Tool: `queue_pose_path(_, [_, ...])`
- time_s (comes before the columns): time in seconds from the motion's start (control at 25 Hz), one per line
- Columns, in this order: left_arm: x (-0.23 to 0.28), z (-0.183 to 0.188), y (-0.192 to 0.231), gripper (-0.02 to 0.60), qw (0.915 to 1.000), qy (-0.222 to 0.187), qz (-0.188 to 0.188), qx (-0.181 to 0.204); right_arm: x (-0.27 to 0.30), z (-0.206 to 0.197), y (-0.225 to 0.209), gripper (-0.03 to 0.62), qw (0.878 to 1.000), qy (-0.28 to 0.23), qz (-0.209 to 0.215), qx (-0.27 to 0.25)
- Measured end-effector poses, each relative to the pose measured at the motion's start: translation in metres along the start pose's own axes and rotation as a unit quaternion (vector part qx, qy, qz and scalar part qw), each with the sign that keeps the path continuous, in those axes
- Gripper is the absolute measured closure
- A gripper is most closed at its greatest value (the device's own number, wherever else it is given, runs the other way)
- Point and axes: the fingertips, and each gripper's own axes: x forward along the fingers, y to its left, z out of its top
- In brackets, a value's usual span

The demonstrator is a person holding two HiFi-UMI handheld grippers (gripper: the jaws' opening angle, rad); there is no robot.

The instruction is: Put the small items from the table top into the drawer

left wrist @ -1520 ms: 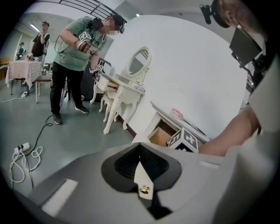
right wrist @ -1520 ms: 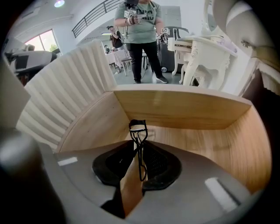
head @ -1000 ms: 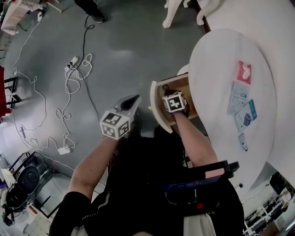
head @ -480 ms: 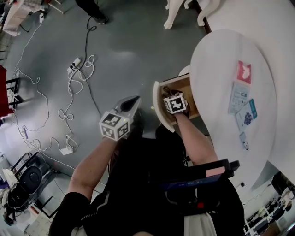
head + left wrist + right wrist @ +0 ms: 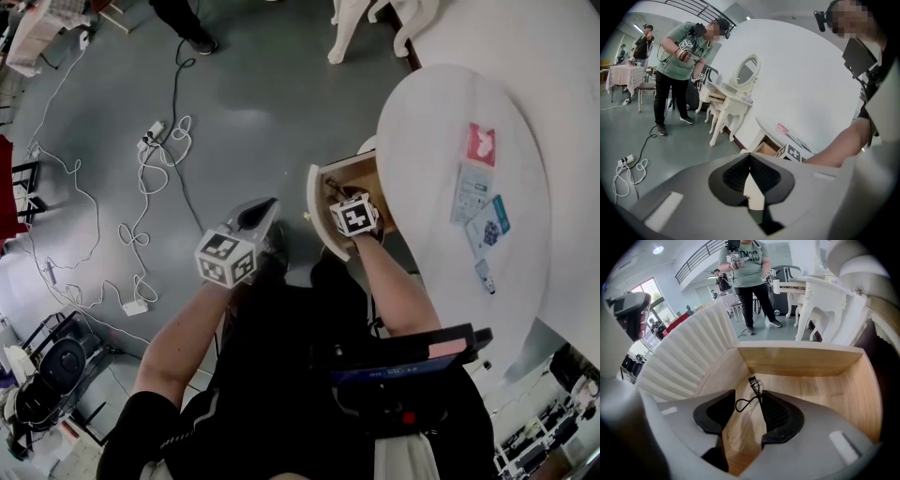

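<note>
The wooden drawer [image 5: 361, 173] stands pulled out from under the round white table [image 5: 422, 112]. My right gripper [image 5: 339, 192] reaches down into it. Its jaws [image 5: 749, 394] are apart and closing, and the pads touch nothing. A thin black wire-like item [image 5: 753, 385] lies on the drawer floor at and just beyond the jaw tips. On the table top lie a red packet [image 5: 481, 143], a pale card [image 5: 466, 192], a blue packet [image 5: 489, 225] and a small item [image 5: 482, 275]. My left gripper [image 5: 270, 204] hangs over the floor left of the drawer, its tips [image 5: 750, 157] together and empty.
The ribbed white drawer front [image 5: 689, 352] rises left of the right jaws. White cables and power strips [image 5: 150, 131] lie on the grey floor. A white dressing table [image 5: 724, 96] stands beyond, with another person [image 5: 677, 70] beside it.
The head view has shifted slightly. The right gripper stays inside the drawer and the left gripper stays over the floor.
</note>
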Motion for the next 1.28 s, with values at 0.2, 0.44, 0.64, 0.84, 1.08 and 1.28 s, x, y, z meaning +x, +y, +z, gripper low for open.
queue_pose_path(0.2, [-0.016, 0.025, -0.017, 0.58, 0.9998, -0.01, -0.009, 0.011, -0.037, 0.015, 0.012, 0.445, 1.0, -0.02, -0.003, -0.013])
queue_pose_path(0.44, [-0.024, 0.05, -0.038, 0.58, 0.9989, -0.029, -0.019, 0.033, -0.08, 0.026, 0.02, 0.465, 0.998, -0.056, -0.006, -0.017])
queue_pose_path(0.64, [-0.033, 0.067, -0.053, 0.58, 0.9977, -0.04, -0.027, 0.046, -0.11, 0.029, 0.034, 0.473, 0.997, -0.078, 0.002, -0.009])
queue_pose_path(0.84, [-0.045, 0.086, -0.069, 0.58, 0.9958, -0.058, -0.034, 0.063, -0.146, 0.048, 0.045, 0.487, 0.991, -0.133, 0.005, 0.003])
queue_pose_path(1.08, [-0.054, 0.107, -0.087, 0.58, 0.9926, -0.085, -0.035, 0.079, -0.212, 0.084, 0.056, 0.542, 0.975, -0.224, 0.008, 0.005])
queue_pose_path(1.28, [-0.062, 0.13, -0.113, 0.58, 0.9874, -0.108, -0.056, 0.102, -0.274, 0.112, 0.067, 0.576, 0.953, -0.302, 0.005, 0.011])
